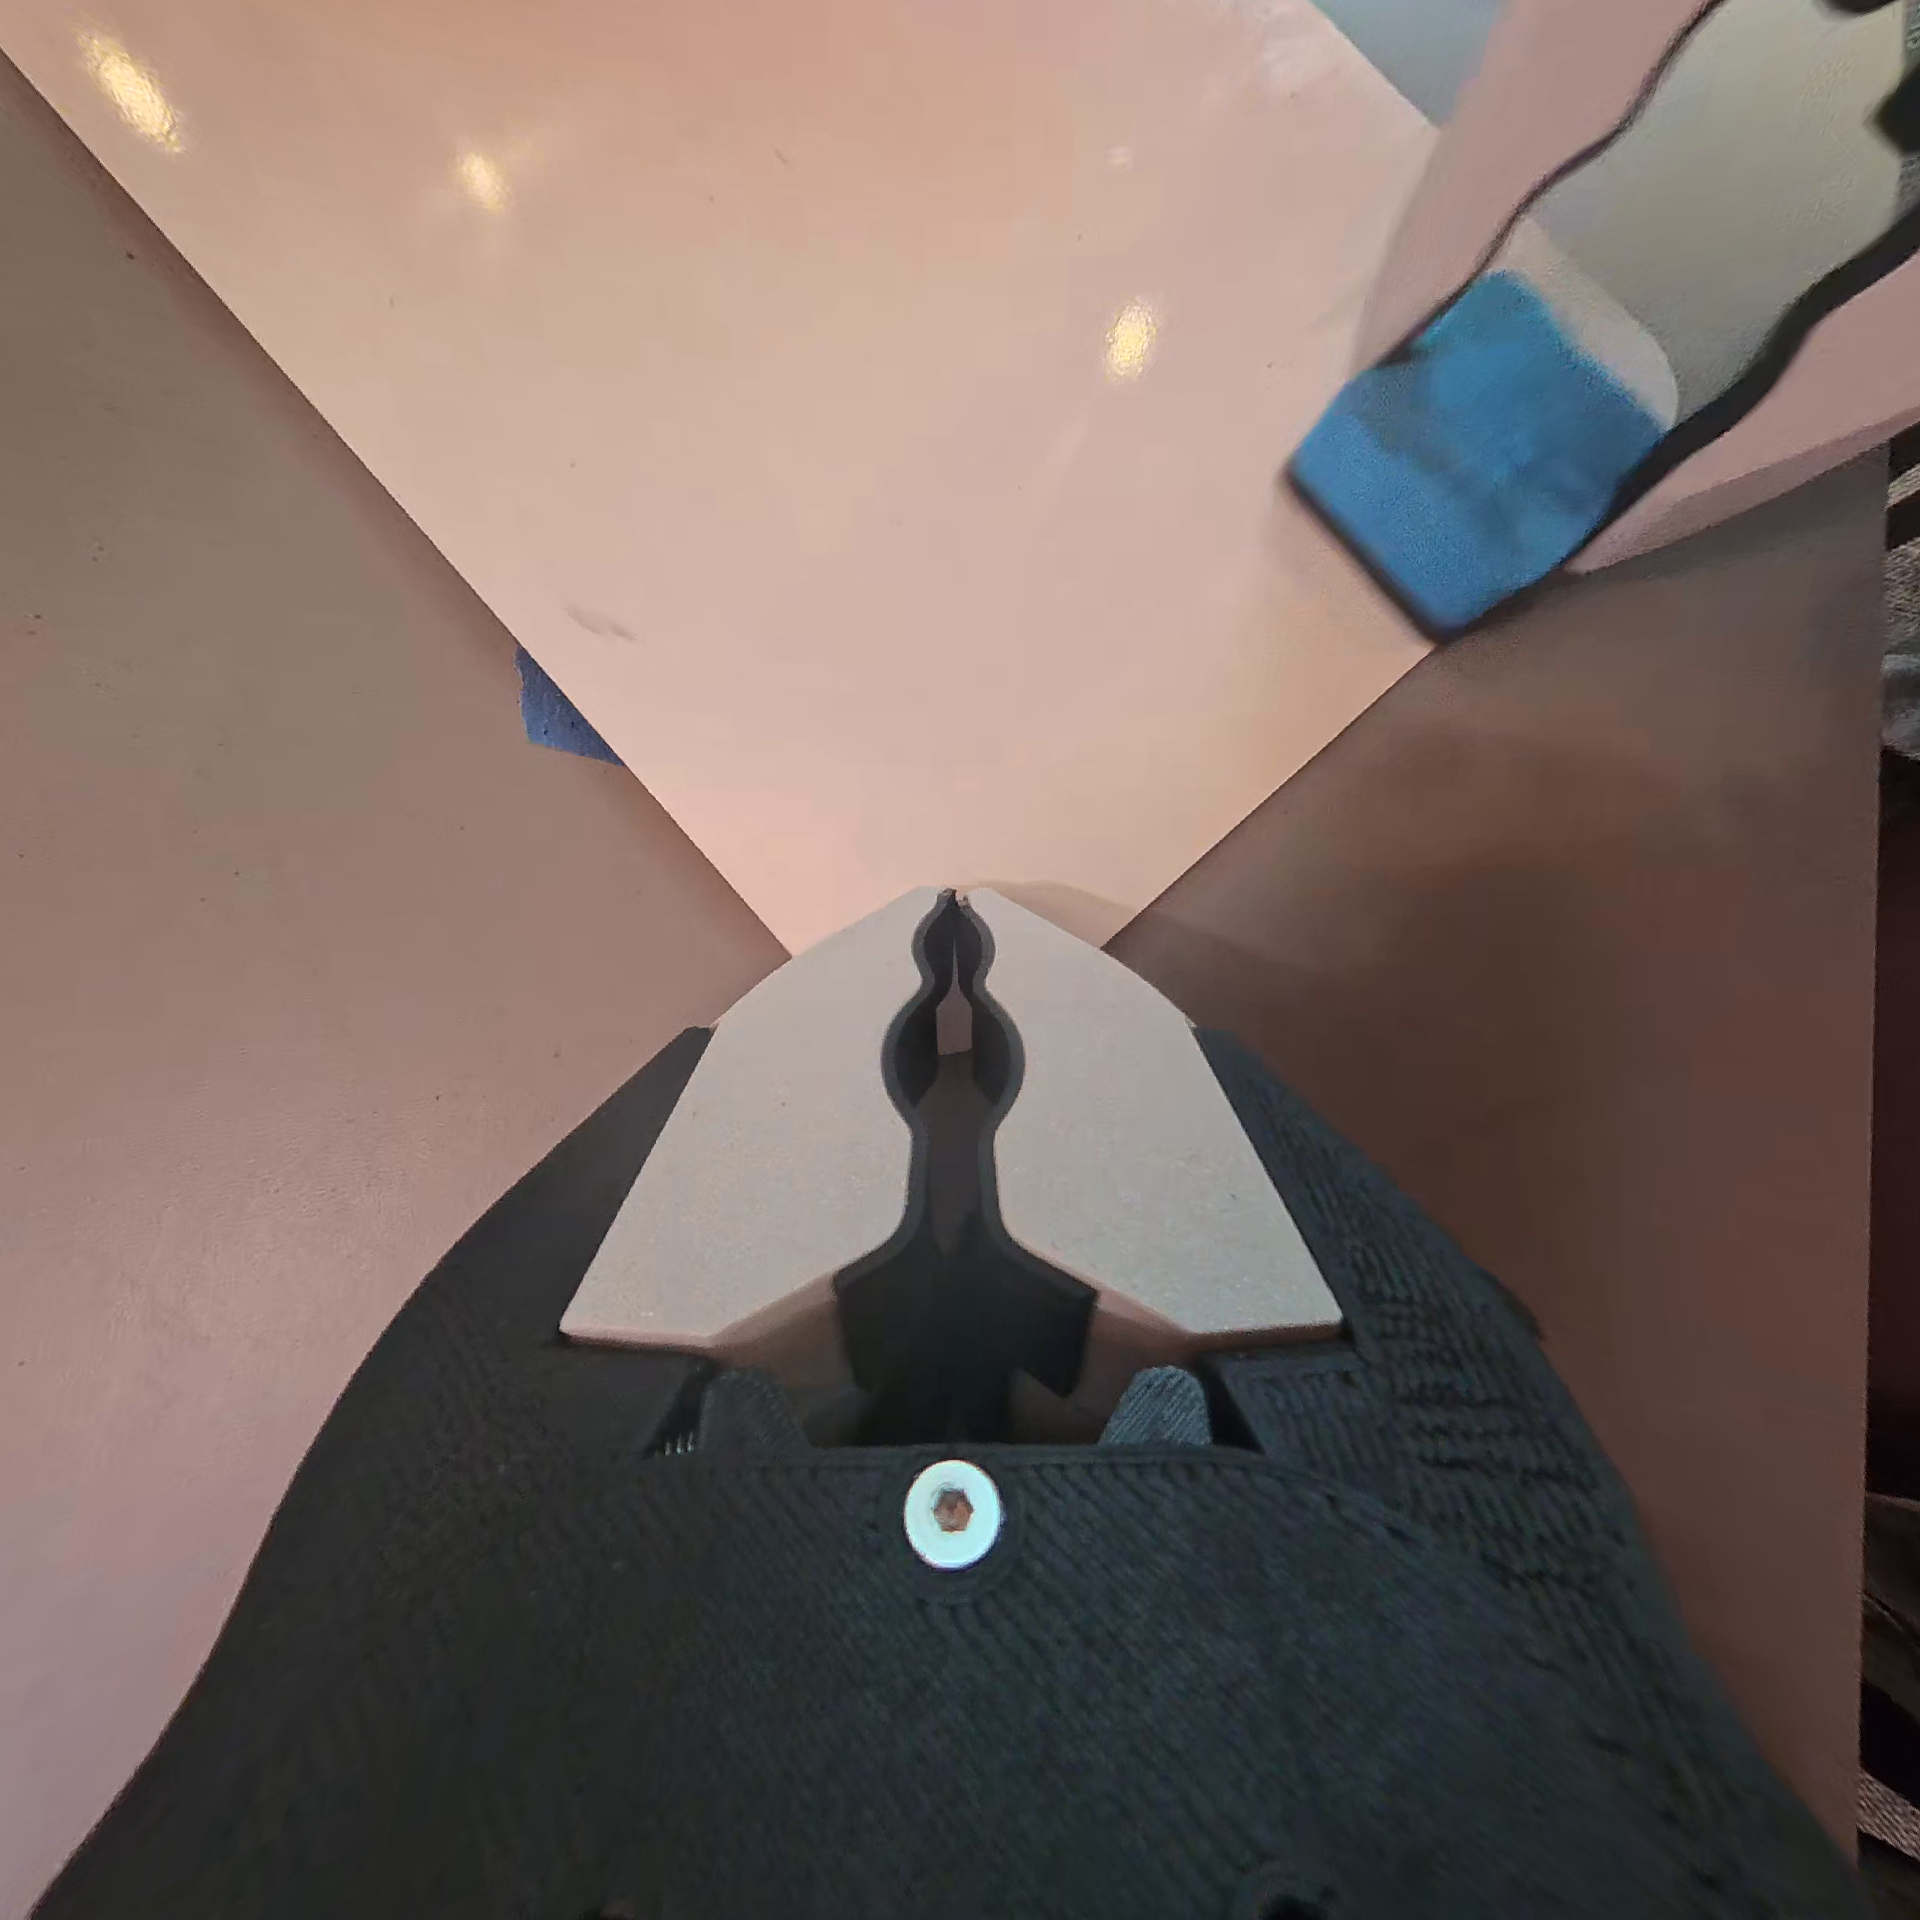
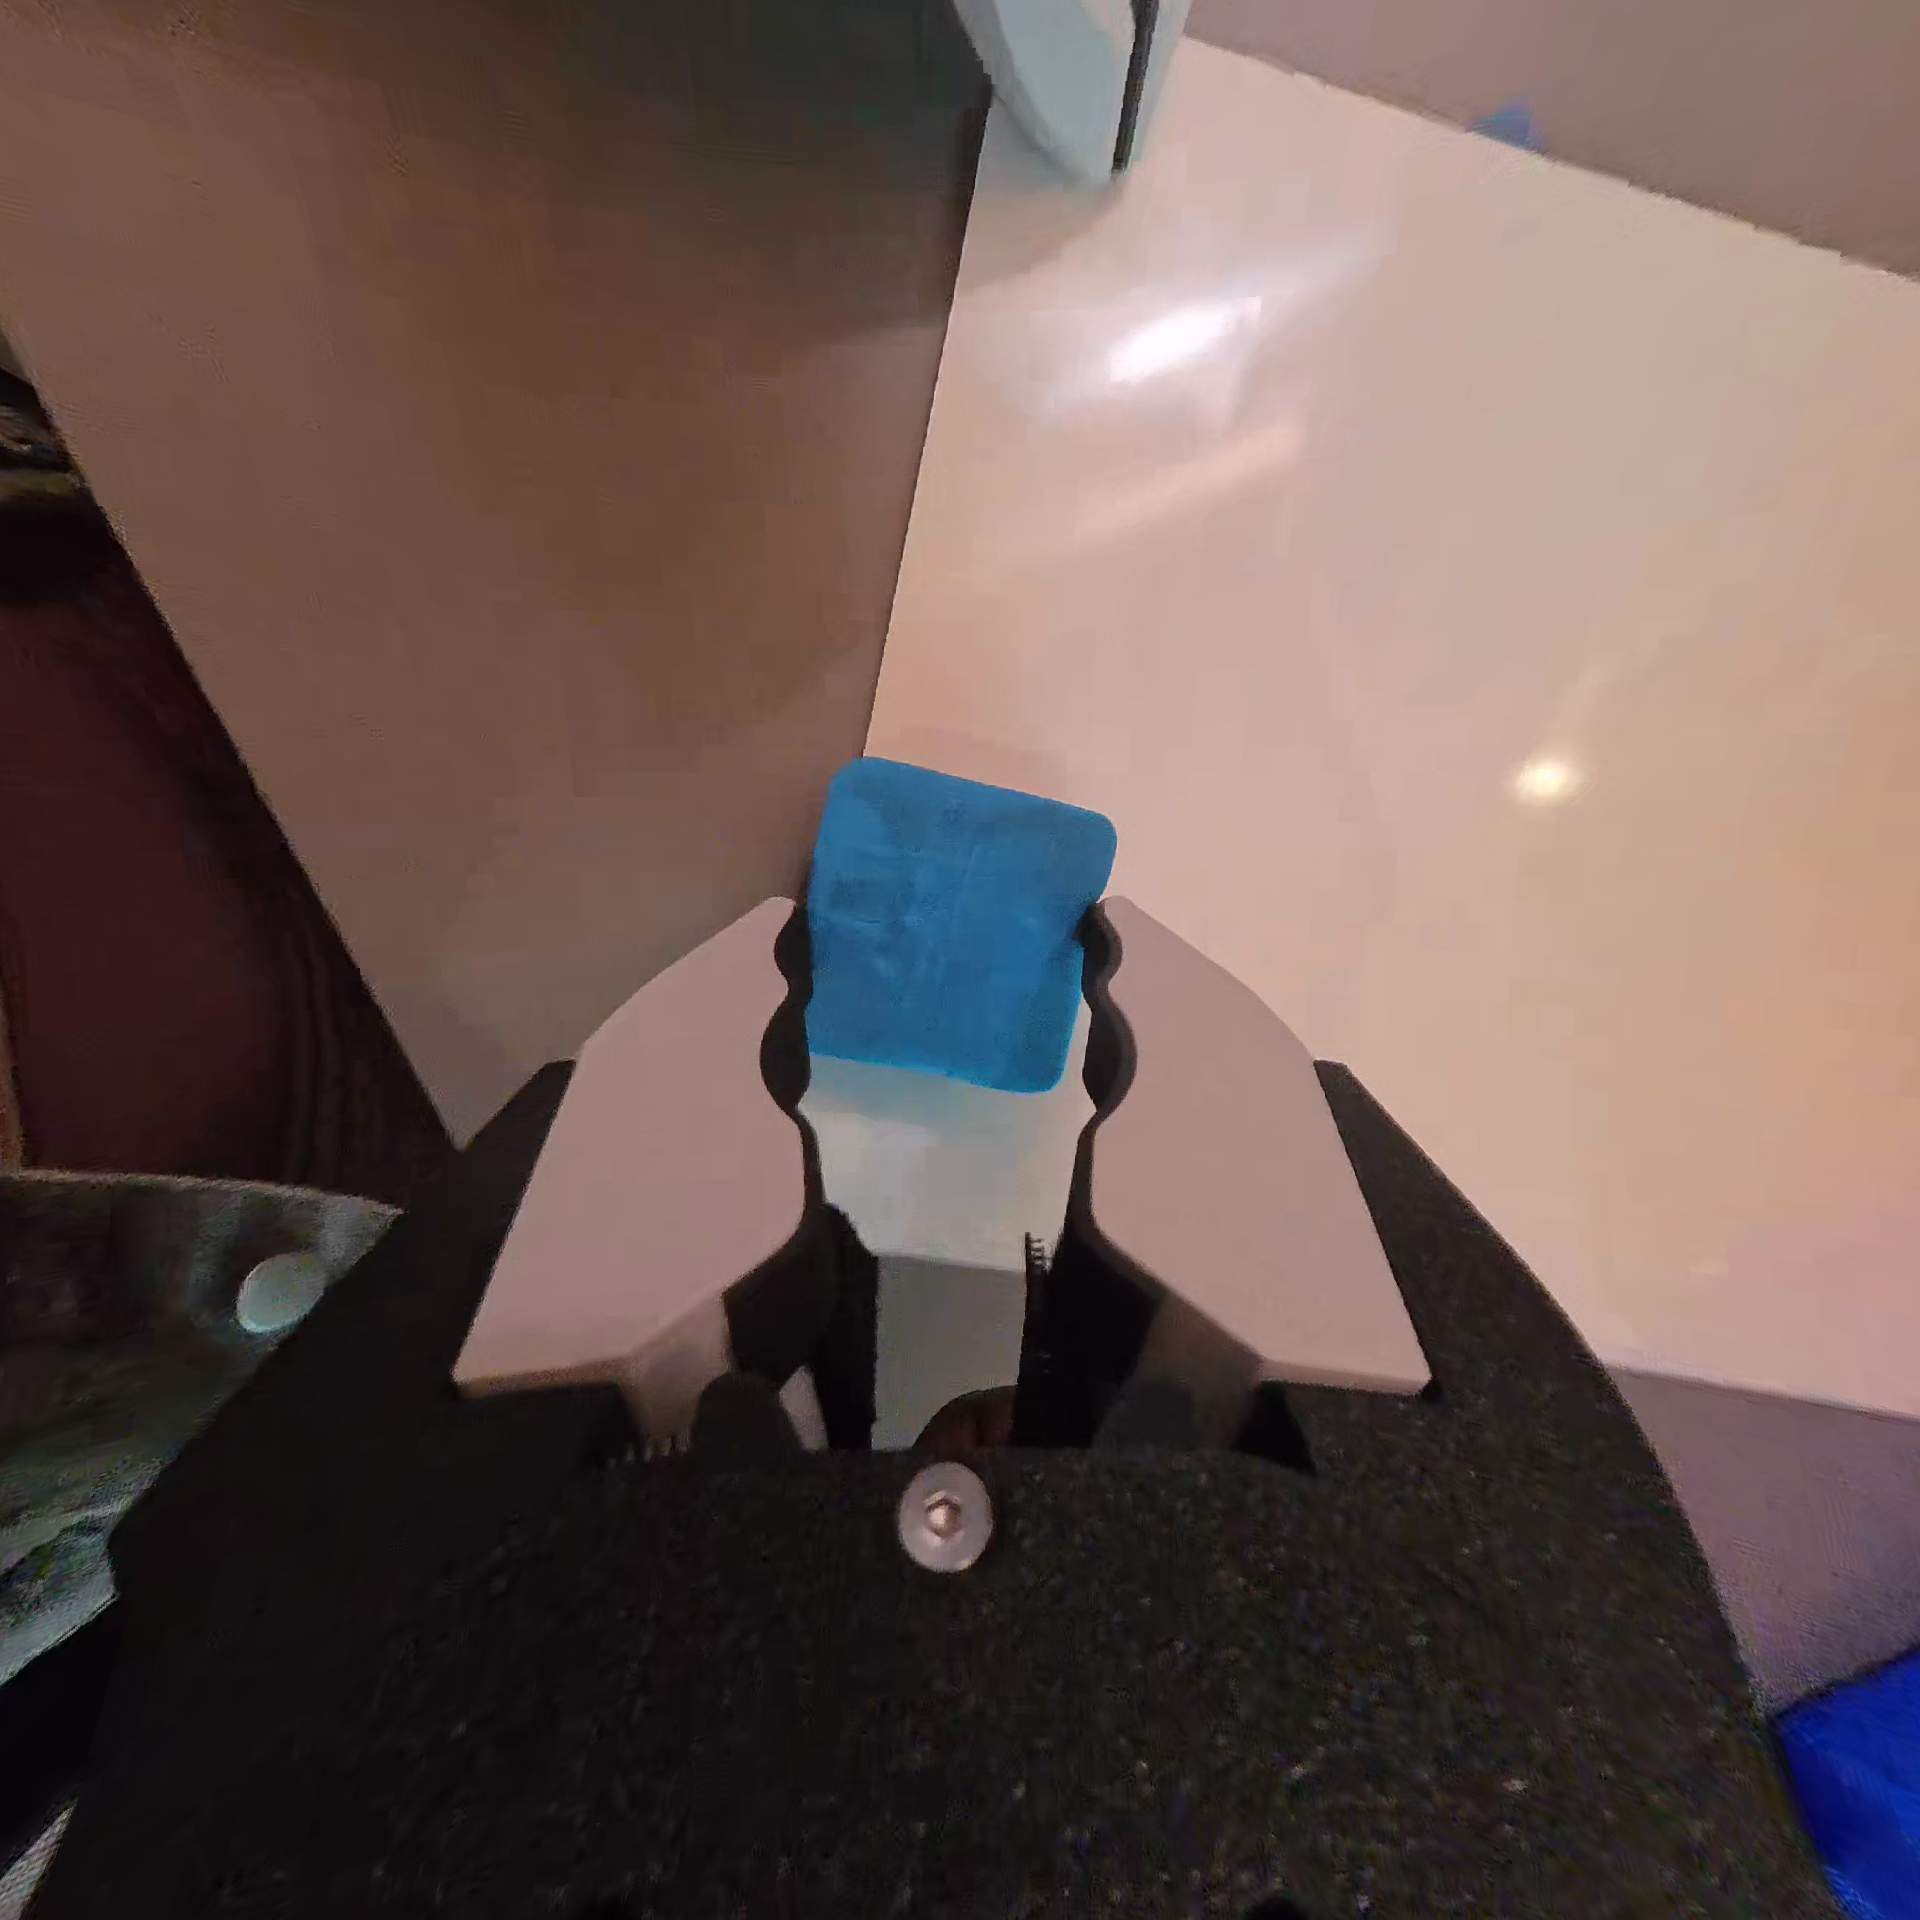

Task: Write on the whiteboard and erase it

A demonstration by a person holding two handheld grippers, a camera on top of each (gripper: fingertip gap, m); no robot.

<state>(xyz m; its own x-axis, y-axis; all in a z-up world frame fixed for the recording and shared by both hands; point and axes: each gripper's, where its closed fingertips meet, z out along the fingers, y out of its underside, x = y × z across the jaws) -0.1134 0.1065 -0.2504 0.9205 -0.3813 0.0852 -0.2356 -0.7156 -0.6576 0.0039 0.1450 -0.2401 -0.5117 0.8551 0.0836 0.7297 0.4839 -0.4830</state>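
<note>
Right wrist view: the right gripper clamps a blue felt-faced eraser by its two side edges, pads pressed in, holding it over the left edge of the glossy whiteboard. The block looks light and soft-faced, best taken across its firmer flanks as here. The left gripper, its pale fingers closed on nothing, hovers at the board's near corner, where the smooth, reflective sheet meets the matte tabletop.
</note>
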